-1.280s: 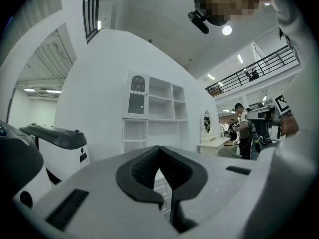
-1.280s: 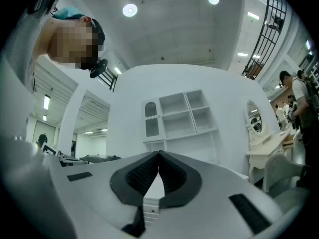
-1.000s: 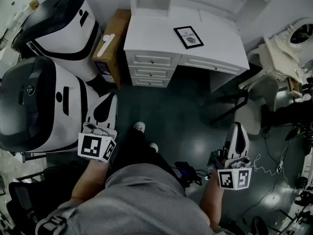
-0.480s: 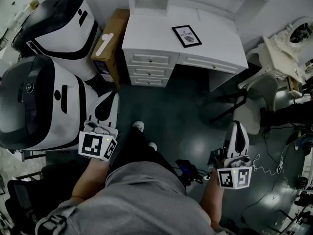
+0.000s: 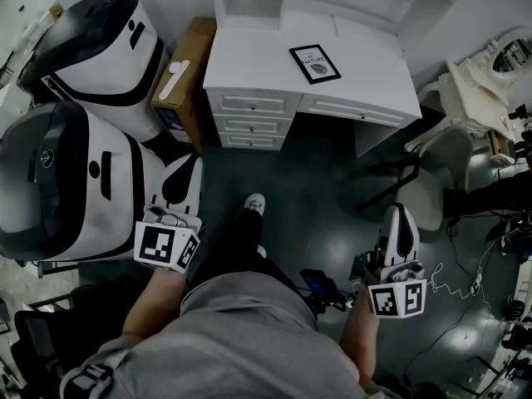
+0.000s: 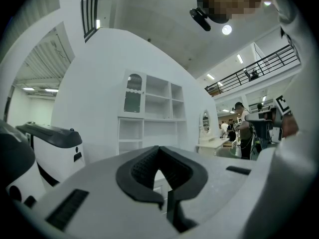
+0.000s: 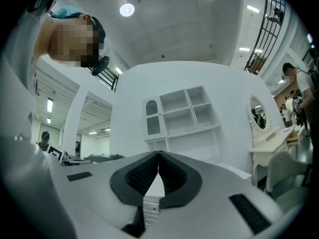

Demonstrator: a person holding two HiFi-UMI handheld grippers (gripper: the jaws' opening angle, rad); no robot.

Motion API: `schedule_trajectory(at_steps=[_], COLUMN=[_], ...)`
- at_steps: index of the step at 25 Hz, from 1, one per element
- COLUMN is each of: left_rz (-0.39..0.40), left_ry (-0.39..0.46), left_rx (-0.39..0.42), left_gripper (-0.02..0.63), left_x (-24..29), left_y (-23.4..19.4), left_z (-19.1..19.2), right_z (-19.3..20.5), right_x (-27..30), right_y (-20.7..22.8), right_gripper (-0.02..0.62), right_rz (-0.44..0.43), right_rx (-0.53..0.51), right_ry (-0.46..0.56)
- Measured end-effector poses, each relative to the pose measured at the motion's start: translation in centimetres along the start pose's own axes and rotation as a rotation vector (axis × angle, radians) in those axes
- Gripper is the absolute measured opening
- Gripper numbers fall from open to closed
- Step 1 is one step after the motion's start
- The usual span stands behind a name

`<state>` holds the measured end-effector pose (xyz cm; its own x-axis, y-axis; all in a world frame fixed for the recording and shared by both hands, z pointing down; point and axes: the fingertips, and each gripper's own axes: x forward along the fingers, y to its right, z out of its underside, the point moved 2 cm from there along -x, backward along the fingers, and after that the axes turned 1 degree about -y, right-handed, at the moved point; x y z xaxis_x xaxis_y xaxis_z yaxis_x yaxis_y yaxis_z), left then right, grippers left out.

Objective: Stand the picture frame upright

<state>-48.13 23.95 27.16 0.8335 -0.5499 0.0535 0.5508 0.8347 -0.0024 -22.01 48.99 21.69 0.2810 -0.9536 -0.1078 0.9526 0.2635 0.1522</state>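
Observation:
A black-rimmed picture frame (image 5: 315,63) lies flat on the white desk (image 5: 249,65) at the top of the head view. My left gripper (image 5: 184,179) is held low at the left, far short of the desk, jaws shut with nothing between them; it also shows shut in the left gripper view (image 6: 158,151). My right gripper (image 5: 401,221) is held low at the right, likewise shut and empty, and the right gripper view (image 7: 158,156) shows its tips together. Both point toward the white shelf unit (image 7: 182,113) above the desk.
Two large white-and-black pods (image 5: 66,181) (image 5: 104,48) stand at the left, with a cardboard box (image 5: 179,81) beside the desk. A white chair (image 5: 436,165) and cables (image 5: 465,281) lie at the right. The person's shoe (image 5: 253,204) is on the dark floor before the desk drawers (image 5: 249,119).
The view has shifted slightly, so the desk and frame sit a little further left. The person's foot has stepped forward toward the desk. Both grippers stay shut at the same height.

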Motion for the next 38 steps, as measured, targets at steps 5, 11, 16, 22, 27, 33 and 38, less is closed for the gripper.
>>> schedule_trajectory(at_steps=[5, 11, 16, 22, 27, 33, 38], left_rz=[0.018, 0.045, 0.062, 0.083, 0.095, 0.110, 0.124], left_ry=[-0.011, -0.009, -0.001, -0.002, -0.003, -0.005, -0.003], left_rx=[-0.015, -0.022, -0.024, -0.022, -0.020, -0.026, -0.034], left_gripper=[0.006, 0.006, 0.006, 0.008, 0.006, 0.006, 0.006], left_x=[3.1, 8.4, 13.0, 17.6, 21.4, 25.4, 27.9], left_y=[-0.2, -0.5, -1.2, -2.4, -3.8, -5.2, -6.2], left_z=[0.4, -0.1, -0.9, -1.3, -1.4, -1.1, -0.9], right_z=[0.3, 0.0, -0.1, 0.2, 0.8, 1.4, 2.0], right_x=[2.0, 5.9, 9.8, 14.3, 17.5, 20.9, 23.3], right_y=[1.6, 3.7, 5.2, 6.5, 7.4, 8.6, 9.3], right_gripper=[0.028, 0.027, 0.027, 0.028, 0.028, 0.028, 0.028], right_rz=[0.010, 0.008, -0.001, -0.009, -0.003, 0.017, 0.033], right_rx=[0.008, 0.000, 0.004, 0.007, 0.010, 0.010, 0.014], right_ry=[-0.016, -0.033, -0.037, -0.045, -0.057, -0.064, -0.073])
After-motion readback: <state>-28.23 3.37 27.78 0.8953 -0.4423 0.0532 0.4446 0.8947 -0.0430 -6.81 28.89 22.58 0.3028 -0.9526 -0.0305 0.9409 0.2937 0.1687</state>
